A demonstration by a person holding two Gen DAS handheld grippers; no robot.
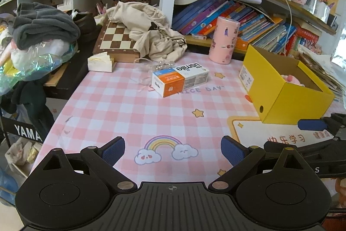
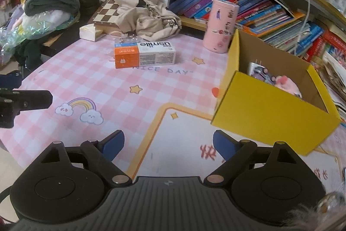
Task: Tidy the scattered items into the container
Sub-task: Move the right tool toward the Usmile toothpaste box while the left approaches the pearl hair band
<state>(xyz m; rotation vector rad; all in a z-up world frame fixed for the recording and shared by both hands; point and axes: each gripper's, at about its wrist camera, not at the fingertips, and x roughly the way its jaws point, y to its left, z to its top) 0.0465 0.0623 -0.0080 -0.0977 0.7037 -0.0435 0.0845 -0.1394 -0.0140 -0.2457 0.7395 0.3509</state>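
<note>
- Two grippers hover empty over the pink checked tablecloth (image 1: 121,105): the left gripper (image 1: 173,149) has its blue pads spread wide with nothing between them, and the right gripper (image 2: 168,143) is spread too, bare cloth showing in its gap.
- One loose item stands out: the orange-and-white toothpaste box (image 2: 144,54), lying flat toward the far side of the table, well apart from both grippers.
- Just behind it sits a crinkled clear plastic wrapper (image 1: 159,67), touching or nearly touching the box; a far-side pad could snag that film and drag it along.
- Over on the right, the yellow cardboard box (image 2: 270,109) is the container, open at the top, with a pink plush and a small printed item already inside.
- Risk one: the toothpaste box is long, so a pinch near one end may let it swing and slip out on the way over.
- Risk two: the container's near wall stands tall, so a low carry would knock it or shove it along the cloth.
- Risk three: the pink cylinder (image 2: 220,25) stands upright just left of the container's far corner; a wide sweep could tip it.
- Risk four: both grippers sit close together, so a crossing reach invites a bump.
</note>
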